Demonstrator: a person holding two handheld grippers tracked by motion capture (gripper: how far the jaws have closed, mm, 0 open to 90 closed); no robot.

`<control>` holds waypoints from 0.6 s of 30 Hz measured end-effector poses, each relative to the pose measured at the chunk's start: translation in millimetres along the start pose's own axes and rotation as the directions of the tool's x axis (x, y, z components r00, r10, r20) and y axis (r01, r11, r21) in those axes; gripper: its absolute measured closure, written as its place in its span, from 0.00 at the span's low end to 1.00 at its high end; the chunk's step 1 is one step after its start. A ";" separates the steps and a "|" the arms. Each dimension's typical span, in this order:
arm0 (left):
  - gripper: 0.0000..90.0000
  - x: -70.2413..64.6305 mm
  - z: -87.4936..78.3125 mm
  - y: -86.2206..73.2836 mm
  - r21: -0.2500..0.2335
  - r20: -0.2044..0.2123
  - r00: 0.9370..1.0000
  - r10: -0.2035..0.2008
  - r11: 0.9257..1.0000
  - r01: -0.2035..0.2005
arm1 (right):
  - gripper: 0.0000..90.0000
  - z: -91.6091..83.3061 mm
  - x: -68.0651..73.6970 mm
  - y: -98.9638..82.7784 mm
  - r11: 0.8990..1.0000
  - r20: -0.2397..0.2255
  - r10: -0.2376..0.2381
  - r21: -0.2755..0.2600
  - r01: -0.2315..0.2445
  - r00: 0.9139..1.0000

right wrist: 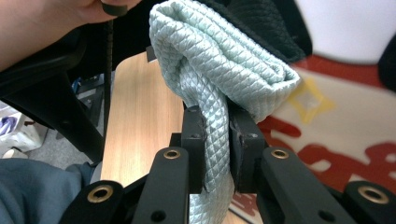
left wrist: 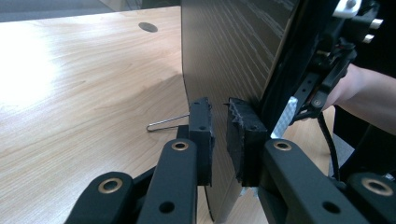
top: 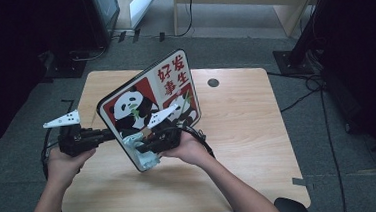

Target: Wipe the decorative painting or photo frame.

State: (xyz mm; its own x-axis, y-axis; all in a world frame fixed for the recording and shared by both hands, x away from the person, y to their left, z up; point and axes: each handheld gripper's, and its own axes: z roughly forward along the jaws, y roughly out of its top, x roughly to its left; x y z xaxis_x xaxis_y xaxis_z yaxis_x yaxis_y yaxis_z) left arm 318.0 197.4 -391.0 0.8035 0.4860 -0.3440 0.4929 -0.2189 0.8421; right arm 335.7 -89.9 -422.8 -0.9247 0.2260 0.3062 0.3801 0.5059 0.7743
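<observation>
**Wiping the Panda Board: Status at Mid-Pass**

Holding the board [top: 148, 106] on edge with my left gripper [top: 109, 134], I keep it tilted on the table [top: 248, 132], printed face toward me. The left jaws are pressed together on the board's near edge; in the left gripper view the pads [left wrist: 245, 140] sit on either side of the thin panel [left wrist: 224, 56], one on the wood-grain back and one on the front.

My right gripper [top: 146, 144] pinches a folded pale green cloth [right wrist: 219, 70]. The jaws are closed hard on the cloth's neck, and the bunched end stands just ahead of the tips, against the board's lower printed face.

Progress, as I judge it:
1. Board raised and steadied: done.
2. Cloth gripped and brought to the face: done.
3. Wiping: under way at the lower part of the face, nearest my right tool. The upper part with the red characters, well beyond the cloth, is probably left.
4. Laying the board down and releasing the cloth: left.

View differences:
- The high view gives the whole panda print and both hands, but not the pad contact.
- The left gripper view gives the board's plain back and a thin wire stand [left wrist: 166, 123] on the table beyond the jaws.
- The right gripper view gives the cloth's quilted weave and the red print [right wrist: 327, 149] right of the jaws.
</observation>
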 end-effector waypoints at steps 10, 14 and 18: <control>0.87 1.2 -1.8 0.0 -0.004 0.000 1.000 -0.003 1.000 0.003 | 0.87 5.7 -6.3 -20.4 1.000 -0.016 0.006 -0.011 -0.006 1.000; 0.85 1.7 -1.7 0.0 -0.003 -0.001 1.000 -0.005 1.000 0.005 | 0.87 8.2 -7.4 -27.2 1.000 -0.014 0.017 0.006 -0.017 1.000; 0.84 2.3 -1.5 0.1 -0.001 -0.006 1.000 -0.003 1.000 0.003 | 0.87 9.6 -8.5 -30.2 1.000 -0.011 0.023 0.017 -0.022 1.000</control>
State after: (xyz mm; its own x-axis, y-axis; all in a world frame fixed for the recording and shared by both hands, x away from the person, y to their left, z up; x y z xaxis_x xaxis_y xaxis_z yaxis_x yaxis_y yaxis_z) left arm 319.5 199.8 -391.0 0.8003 0.4912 -0.3439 0.4949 -0.2171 0.8414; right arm 332.3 -99.1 -454.1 -0.9161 0.2279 0.3298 0.4009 0.5146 0.7579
